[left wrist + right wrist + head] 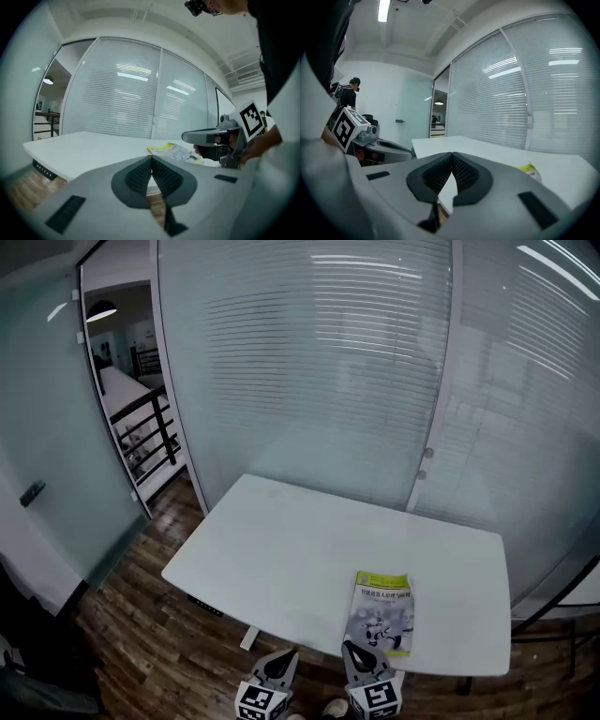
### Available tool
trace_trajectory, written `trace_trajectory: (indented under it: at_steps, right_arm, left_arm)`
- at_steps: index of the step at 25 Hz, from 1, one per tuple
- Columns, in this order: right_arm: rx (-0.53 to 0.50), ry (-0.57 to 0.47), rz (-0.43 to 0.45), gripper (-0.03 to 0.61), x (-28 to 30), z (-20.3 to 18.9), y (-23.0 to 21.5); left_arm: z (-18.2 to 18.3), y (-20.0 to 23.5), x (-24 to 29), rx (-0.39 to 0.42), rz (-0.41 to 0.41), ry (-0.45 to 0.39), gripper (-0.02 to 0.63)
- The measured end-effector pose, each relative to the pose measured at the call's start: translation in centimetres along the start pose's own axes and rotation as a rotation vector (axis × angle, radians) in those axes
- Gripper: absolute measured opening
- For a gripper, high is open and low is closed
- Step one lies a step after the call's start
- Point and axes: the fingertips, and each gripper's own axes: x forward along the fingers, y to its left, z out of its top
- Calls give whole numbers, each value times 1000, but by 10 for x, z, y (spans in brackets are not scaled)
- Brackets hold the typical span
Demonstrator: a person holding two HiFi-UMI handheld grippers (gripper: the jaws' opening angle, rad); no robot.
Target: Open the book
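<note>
Yellow-topped book (pixel 384 612) lies closed, long axis pointing away, just ahead of right gripper (pixel 356 650); left gripper (pixel 284 658) sits farther off, both jaws pressed together, empty

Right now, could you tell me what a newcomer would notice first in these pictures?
A closed book with a yellow-green band lies near the right front corner of a white table. By the table's near edge, the left gripper and right gripper sit side by side, both shut and empty. Behind the table stands a glass wall with blinds.
</note>
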Motion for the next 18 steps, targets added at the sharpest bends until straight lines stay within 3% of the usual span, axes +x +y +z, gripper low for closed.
trace_trajectory:
  at_steps: [3,6,11,18]
  right_arm:
    - [36,-16,-110,6,-4,-8,-30]
    - [62,-18,-160,6,-1,-13,-52]
    - [86,19,-199,6,-1,-23,-89]
    - [118,123,-230,8,-6,-45,-140]
  left_arm:
    - [12,-1,17,-13,-33,-30,11]
    - [27,-2,36,-30,-66,-65,11]
    - [29,-7,72,-37,-91,-7,11]
    - [38,-17,116,51,-104,-25,11]
